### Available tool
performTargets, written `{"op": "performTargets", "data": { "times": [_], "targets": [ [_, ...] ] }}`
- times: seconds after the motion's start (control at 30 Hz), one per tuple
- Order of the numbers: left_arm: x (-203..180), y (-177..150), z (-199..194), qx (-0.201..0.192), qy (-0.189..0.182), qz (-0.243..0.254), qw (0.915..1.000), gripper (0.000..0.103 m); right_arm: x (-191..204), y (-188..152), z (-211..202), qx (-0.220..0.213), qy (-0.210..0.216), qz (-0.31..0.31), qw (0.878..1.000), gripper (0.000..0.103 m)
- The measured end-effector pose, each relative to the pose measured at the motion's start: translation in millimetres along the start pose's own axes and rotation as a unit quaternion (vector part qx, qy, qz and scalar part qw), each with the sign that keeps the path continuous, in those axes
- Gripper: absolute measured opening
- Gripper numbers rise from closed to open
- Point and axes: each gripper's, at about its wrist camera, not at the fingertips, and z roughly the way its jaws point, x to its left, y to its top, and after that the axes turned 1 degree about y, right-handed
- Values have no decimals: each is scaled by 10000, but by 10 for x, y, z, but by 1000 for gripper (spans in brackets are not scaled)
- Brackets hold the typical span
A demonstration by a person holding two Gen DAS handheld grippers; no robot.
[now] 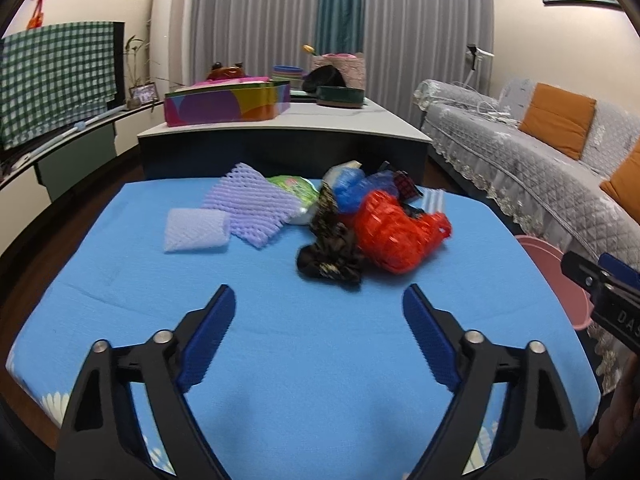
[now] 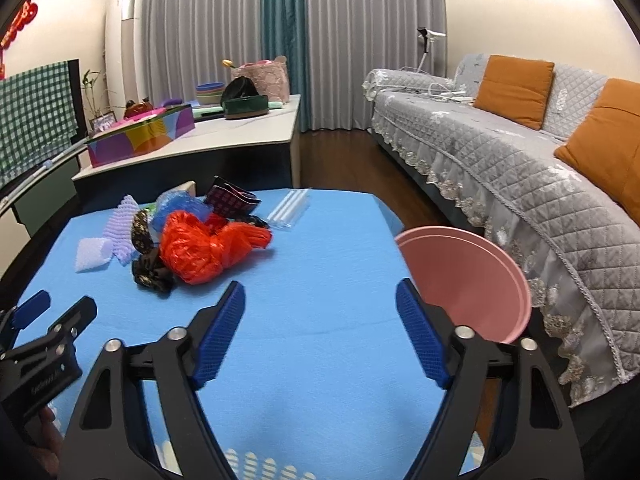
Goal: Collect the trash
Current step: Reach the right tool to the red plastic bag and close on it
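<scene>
A pile of trash lies on the far part of the blue-covered table (image 1: 280, 340): a red plastic bag (image 1: 396, 232), a black patterned wrapper (image 1: 332, 256), a blue bag (image 1: 352, 188), purple foam netting (image 1: 252, 208), a white foam piece (image 1: 196, 230) and a green packet (image 1: 292, 188). My left gripper (image 1: 318, 300) is open and empty, short of the pile. My right gripper (image 2: 320, 296) is open and empty over the table's right part, with the red bag (image 2: 208, 248) ahead to its left. A pink bin (image 2: 464, 276) stands beside the table's right edge.
A grey quilted sofa (image 2: 520, 168) with orange cushions runs along the right. A low table (image 1: 280, 128) behind holds a colourful box (image 1: 228, 104) and baskets. A clear straw packet (image 2: 290, 208) lies at the blue table's far edge. A cabinet stands at left.
</scene>
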Motion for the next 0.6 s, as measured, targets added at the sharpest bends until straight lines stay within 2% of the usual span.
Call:
{"op": "performTargets", "data": {
  "times": [0.13, 0.2, 0.47, 0.6],
  "targets": [
    [139, 188, 117, -135, 287, -43, 9995, 69, 107, 125, 168, 28, 293, 50, 9996, 52],
    [227, 275, 203, -159, 453, -116, 9988, 66, 176, 178, 258, 37, 422, 66, 9991, 50],
    [519, 439, 620, -7, 939, -172, 9954, 60, 566, 340, 724, 207, 999, 71, 9948, 50],
    [652, 460, 868, 222, 1095, -252, 9934, 60, 635, 365, 1001, 381, 987, 146, 9943, 52]
  ]
}}
